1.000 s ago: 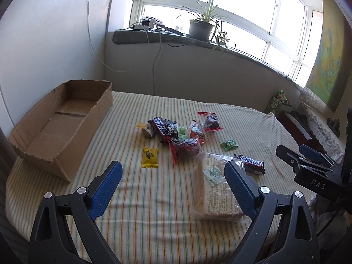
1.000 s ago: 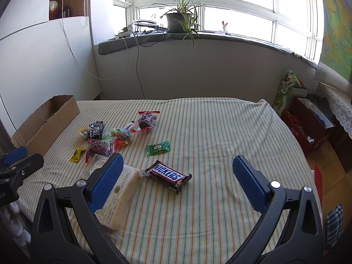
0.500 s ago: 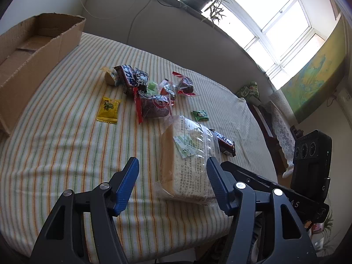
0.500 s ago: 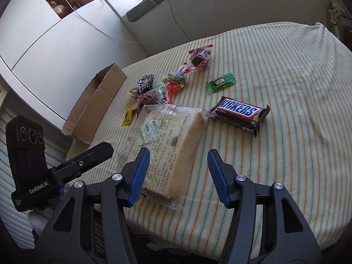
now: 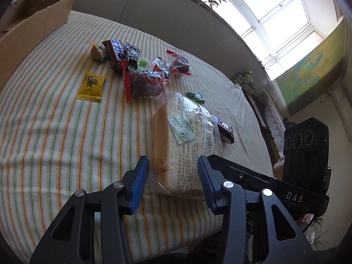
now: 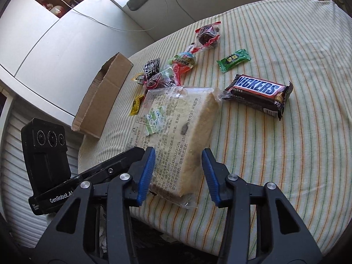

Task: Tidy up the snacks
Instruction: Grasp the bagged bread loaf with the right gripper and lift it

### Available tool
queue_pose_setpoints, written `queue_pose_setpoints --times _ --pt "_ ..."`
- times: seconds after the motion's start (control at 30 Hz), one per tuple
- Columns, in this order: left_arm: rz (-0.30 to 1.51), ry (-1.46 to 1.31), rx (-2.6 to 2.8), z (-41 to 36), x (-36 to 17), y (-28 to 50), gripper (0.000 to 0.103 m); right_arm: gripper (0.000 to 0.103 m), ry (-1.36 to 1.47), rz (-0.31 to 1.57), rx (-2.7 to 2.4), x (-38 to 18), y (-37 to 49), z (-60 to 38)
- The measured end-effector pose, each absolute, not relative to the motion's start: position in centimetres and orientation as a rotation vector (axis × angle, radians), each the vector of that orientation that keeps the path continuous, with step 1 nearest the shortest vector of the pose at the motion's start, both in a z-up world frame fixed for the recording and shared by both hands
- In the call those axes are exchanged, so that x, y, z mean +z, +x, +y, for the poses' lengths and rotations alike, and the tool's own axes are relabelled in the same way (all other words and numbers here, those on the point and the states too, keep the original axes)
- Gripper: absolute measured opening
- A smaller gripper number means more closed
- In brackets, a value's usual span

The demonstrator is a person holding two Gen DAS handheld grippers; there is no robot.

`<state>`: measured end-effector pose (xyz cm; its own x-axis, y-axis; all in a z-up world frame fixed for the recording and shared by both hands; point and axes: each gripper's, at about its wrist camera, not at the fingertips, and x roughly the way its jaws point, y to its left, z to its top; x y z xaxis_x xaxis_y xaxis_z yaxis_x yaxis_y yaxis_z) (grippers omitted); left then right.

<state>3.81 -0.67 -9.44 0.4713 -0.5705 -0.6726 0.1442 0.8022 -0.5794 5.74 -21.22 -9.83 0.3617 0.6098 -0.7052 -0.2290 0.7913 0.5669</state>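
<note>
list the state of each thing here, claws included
left claw: open, straddling the bread's near end
right claw: open, straddling the same end
bagged bread: sealed, flat on the cloth
Snickers bar: wrapped, lying beside the bread
cardboard box: open-topped, contents not visible

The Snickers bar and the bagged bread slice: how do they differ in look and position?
The Snickers bar has a dark opaque wrapper; the bread slice sits in a clear printed bag. The bread is larger and lies between the fingers of both grippers; the Snickers lies beyond them, untouched. Both rest on the striped cloth.
</note>
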Motion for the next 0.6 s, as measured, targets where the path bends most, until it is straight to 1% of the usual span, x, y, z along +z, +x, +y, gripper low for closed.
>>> queue_pose_setpoints --times 0.1,0.23,0.6 --pt "0.982 -0.444 -0.463 -1.5 -9.2 3.7 0.042 0.042 0.382 1.073 0.566 -9.6 5.9 -20.9" --pt "0.965 -0.397 -0.449 -1.8 -8.8 3.5 0.041 0.039 0.349 1.070 0.571 -9.2 6.0 -20.3" --pt "0.890 -0.372 -0.396 0.1 -6.7 2.6 0.041 0.038 0.301 1.045 0.628 -7.2 6.3 -18.1"
